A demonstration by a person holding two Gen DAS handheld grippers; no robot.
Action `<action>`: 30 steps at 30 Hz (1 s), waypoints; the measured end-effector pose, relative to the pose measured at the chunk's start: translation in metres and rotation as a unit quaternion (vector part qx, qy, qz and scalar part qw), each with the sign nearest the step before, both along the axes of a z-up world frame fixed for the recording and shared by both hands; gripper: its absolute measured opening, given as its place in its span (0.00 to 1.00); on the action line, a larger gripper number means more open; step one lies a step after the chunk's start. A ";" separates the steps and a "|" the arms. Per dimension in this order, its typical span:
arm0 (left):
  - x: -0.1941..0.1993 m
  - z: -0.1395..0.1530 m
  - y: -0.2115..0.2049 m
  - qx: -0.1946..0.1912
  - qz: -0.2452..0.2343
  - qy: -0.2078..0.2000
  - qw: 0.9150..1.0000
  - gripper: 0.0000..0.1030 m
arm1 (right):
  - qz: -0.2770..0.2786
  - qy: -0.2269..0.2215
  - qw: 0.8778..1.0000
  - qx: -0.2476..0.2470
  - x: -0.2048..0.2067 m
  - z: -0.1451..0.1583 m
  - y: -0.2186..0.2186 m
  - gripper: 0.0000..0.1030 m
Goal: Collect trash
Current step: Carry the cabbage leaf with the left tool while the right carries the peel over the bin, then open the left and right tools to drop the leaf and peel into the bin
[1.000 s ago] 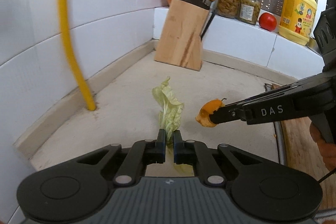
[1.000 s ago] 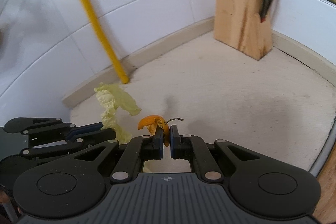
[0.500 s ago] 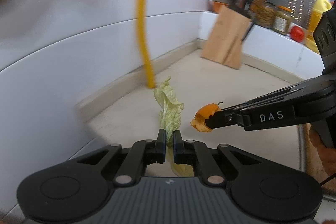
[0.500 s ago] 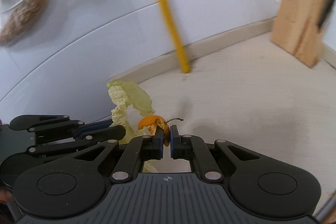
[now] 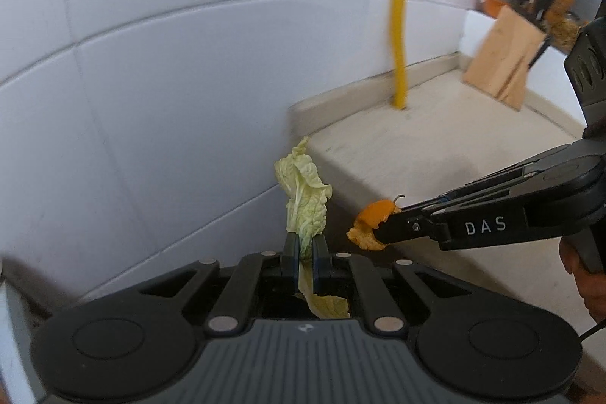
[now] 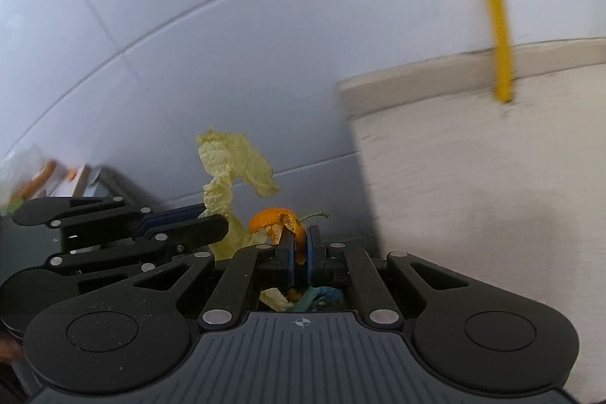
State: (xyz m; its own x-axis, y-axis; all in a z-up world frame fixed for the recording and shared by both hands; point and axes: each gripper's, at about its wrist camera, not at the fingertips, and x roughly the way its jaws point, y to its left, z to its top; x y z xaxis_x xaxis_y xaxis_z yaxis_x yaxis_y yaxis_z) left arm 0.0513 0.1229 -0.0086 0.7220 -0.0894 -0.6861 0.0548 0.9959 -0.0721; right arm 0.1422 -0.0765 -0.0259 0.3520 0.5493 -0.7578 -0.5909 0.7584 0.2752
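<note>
Two scraps are riding low-centre in both views off the counter [image 5: 435, 154], left gripper [image 5: 306, 248] clenching the cabbage leaf [image 5: 305, 195], right gripper [image 6: 299, 245] clenching the orange peel [image 6: 274, 220]; we are judging pickup done, binning left.

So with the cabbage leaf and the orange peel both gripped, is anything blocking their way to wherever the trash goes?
No bin shows in either view, so the path cannot be judged. The left gripper holds the cabbage leaf and the right gripper holds the orange peel, both past the counter edge, with only tiled wall behind.
</note>
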 end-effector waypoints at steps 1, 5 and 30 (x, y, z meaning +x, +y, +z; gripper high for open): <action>-0.001 -0.003 0.003 0.001 0.004 0.004 1.000 0.03 | 0.004 0.004 1.000 -0.003 -0.001 -0.005 0.006 0.08; -0.002 -0.017 0.012 0.006 0.016 0.023 1.000 0.03 | 0.017 0.021 1.000 -0.016 -0.007 -0.019 0.023 0.09; 0.016 -0.069 0.040 0.003 0.047 0.086 0.995 0.28 | -0.019 0.086 0.995 -0.052 0.012 -0.087 0.047 0.23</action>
State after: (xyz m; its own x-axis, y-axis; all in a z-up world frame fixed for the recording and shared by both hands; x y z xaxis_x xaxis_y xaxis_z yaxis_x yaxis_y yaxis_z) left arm 0.0676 0.1625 -0.0776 0.5991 -0.0222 -0.8003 -0.0509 0.9965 -0.0657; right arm 0.1546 -0.0297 -0.1132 0.2304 0.4530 -0.8613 -0.5122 0.8089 0.2885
